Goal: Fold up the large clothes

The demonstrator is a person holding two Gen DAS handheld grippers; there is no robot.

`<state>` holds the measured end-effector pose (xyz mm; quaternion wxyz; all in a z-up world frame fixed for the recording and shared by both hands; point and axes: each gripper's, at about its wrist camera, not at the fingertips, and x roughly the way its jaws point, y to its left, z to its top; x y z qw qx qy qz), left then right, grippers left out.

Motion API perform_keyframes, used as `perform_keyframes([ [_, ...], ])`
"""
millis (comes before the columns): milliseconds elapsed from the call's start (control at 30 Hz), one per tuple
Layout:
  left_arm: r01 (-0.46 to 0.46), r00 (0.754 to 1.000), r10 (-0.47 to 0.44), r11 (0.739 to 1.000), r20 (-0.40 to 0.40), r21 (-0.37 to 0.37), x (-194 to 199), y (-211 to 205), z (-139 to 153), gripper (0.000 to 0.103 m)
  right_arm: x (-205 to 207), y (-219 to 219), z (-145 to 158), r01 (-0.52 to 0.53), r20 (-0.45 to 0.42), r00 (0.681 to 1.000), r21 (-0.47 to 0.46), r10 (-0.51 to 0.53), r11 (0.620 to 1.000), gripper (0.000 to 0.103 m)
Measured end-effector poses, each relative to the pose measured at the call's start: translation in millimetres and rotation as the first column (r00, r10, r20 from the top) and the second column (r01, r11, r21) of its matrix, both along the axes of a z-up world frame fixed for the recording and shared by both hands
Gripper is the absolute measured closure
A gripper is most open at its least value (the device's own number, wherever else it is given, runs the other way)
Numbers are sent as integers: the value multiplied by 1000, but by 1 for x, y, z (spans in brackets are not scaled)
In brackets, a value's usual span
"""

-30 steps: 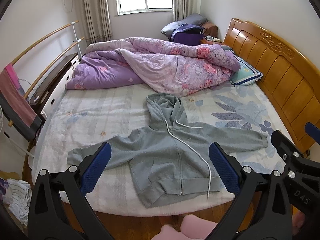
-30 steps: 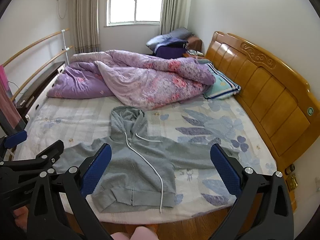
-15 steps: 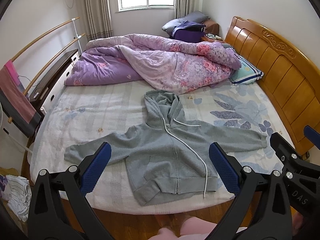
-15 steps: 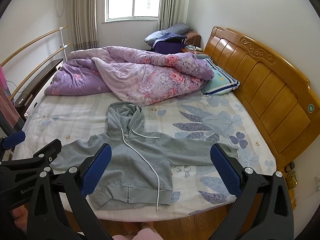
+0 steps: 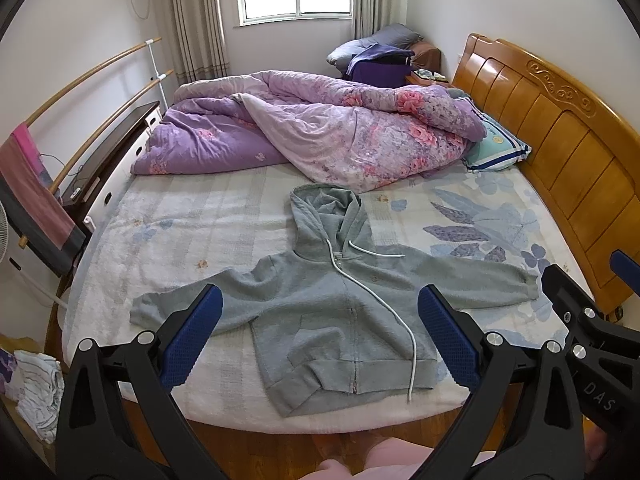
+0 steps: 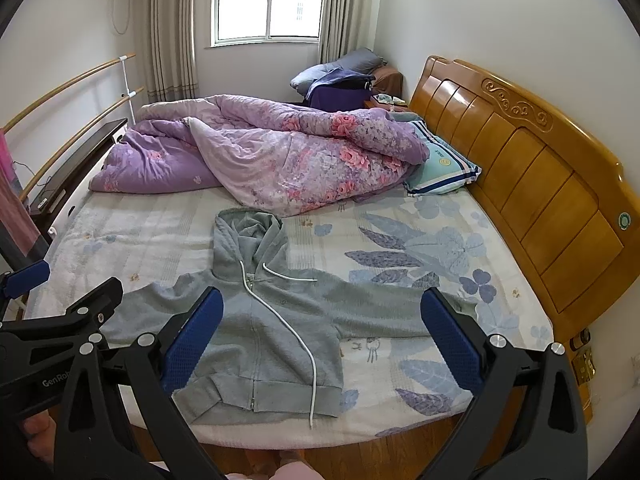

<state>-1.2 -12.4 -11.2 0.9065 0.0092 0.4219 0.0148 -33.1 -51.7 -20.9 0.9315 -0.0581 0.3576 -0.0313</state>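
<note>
A grey zip hoodie (image 5: 340, 312) lies flat, front up, on the near part of the bed, sleeves spread left and right, hood toward the quilt, white drawstrings across the chest. It also shows in the right wrist view (image 6: 264, 328). My left gripper (image 5: 320, 336) is open and empty, held above the bed's near edge in front of the hoodie. My right gripper (image 6: 320, 340) is open and empty, held beside it on the right, and its side shows in the left wrist view (image 5: 580, 320). Neither gripper touches the hoodie.
A purple floral quilt (image 5: 320, 136) is heaped across the far half of the bed. A striped pillow (image 5: 496, 148) lies by the wooden headboard (image 5: 560, 136) on the right. A drying rack (image 5: 80, 92) and a dark cabinet stand left. Clothes (image 5: 36, 392) lie on the floor.
Both grippers have drawn back and risen a little, so the hoodie sits slightly farther off and more of the room shows. The hoodie has not moved. Both stay open.
</note>
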Motion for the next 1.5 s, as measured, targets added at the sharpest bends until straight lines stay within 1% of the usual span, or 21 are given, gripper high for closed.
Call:
perform_keyframes([
  [800, -16, 1000, 16, 1000, -19, 2, -2, -3, -13, 5, 10, -12, -2, -19, -39, 999, 33, 20, 999, 7],
  [933, -34, 999, 34, 999, -41, -3, 3, -2, -16, 5, 21, -14, -5, -47, -57, 997, 49, 50, 998, 7],
  [1000, -53, 997, 53, 999, -55, -7, 7, -1, -18, 5, 26, -14, -7, -72, -69, 995, 59, 76, 996, 7],
  [1067, -82, 994, 81, 997, -72, -9, 12, 1, -20, 5, 34, -10, -9, -100, -80, 991, 49, 104, 994, 7],
  [1200, -137, 985, 133, 990, -110, -29, 24, 10, -23, 5, 51, -2, -12, -172, -106, 979, 39, 175, 984, 7],
  [1333, -204, 968, 192, 977, -163, -60, 32, 27, -27, 5, 72, 6, -19, -260, -155, 949, 104, 274, 960, 7],
  [1467, -261, 950, 249, 965, -190, -37, 32, 44, -34, 5, 90, 24, -31, -337, -180, 914, 165, 365, 927, 7],
  [1500, -276, 944, 263, 960, -201, -42, 32, 49, -36, 5, 95, 30, -35, -350, -192, 904, 183, 383, 919, 7],
])
